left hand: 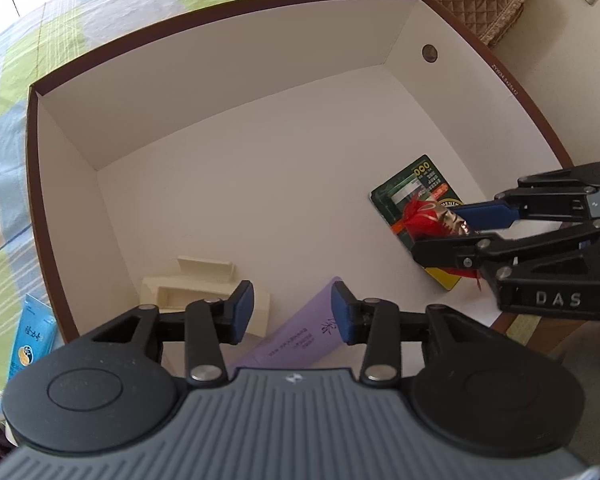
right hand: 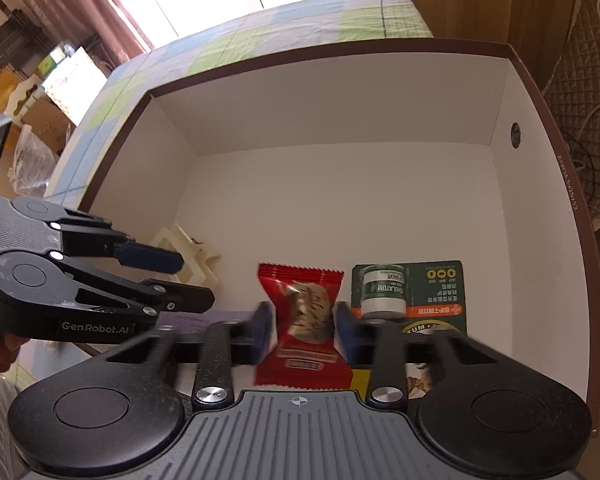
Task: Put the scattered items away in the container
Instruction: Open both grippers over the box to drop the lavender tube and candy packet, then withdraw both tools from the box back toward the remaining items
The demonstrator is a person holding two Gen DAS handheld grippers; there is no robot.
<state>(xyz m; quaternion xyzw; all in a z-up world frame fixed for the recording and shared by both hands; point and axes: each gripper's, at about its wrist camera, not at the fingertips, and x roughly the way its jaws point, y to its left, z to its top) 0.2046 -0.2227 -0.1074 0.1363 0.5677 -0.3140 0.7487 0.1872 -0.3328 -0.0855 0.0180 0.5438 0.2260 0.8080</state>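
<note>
- Red snack packet [right hand: 304,316] is gripped between the pads of the right tool [right hand: 303,330], low inside the brown box [right hand: 556,168], above a green card [right hand: 432,288].
- Left tool [left hand: 292,312] is held open and empty over a purple tube [left hand: 300,336] and a cream tray [left hand: 196,292] on the box floor.

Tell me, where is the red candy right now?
The red candy is gripped by the right gripper, held inside the box just above the green card.

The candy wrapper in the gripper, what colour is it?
Red, with a gold picture in the middle. The candy wrapper shows best in the right wrist view.
</note>
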